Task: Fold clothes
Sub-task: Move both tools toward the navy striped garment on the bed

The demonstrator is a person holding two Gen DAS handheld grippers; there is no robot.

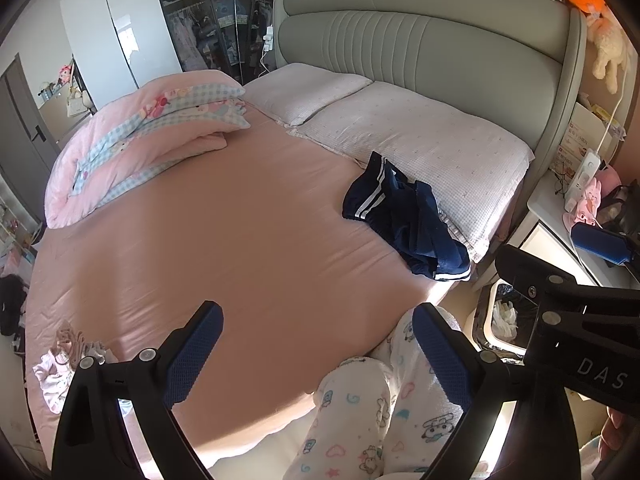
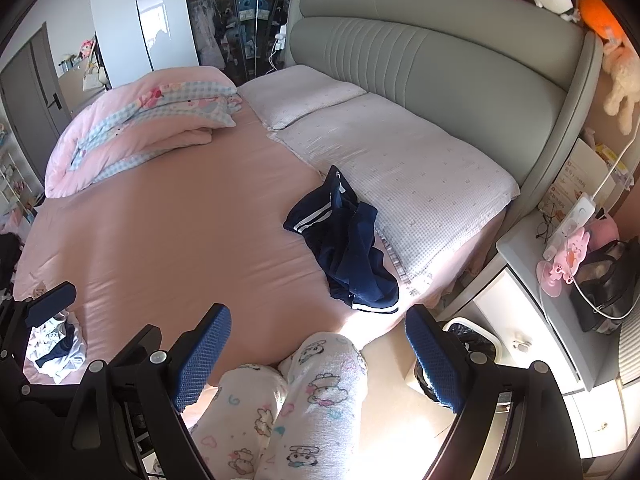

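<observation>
Navy shorts point(image 1: 404, 220) with white stripes, crumpled on the pink bed point(image 1: 224, 240), partly over the near pillow point(image 1: 424, 148), at about 1 o'clock in the left wrist view and 12 o'clock in the right. Left gripper point(image 1: 318, 354) released, jaws wide, holding nothing, above the bed's near edge. Right gripper point(image 2: 318, 354) likewise released and empty, above patterned pyjama legs point(image 2: 304, 396). Small heap of clothes point(image 1: 60, 368) at 8 o'clock on the bed. Folded quilt point(image 1: 132, 140) at 10 o'clock, well apart from the shorts.
</observation>
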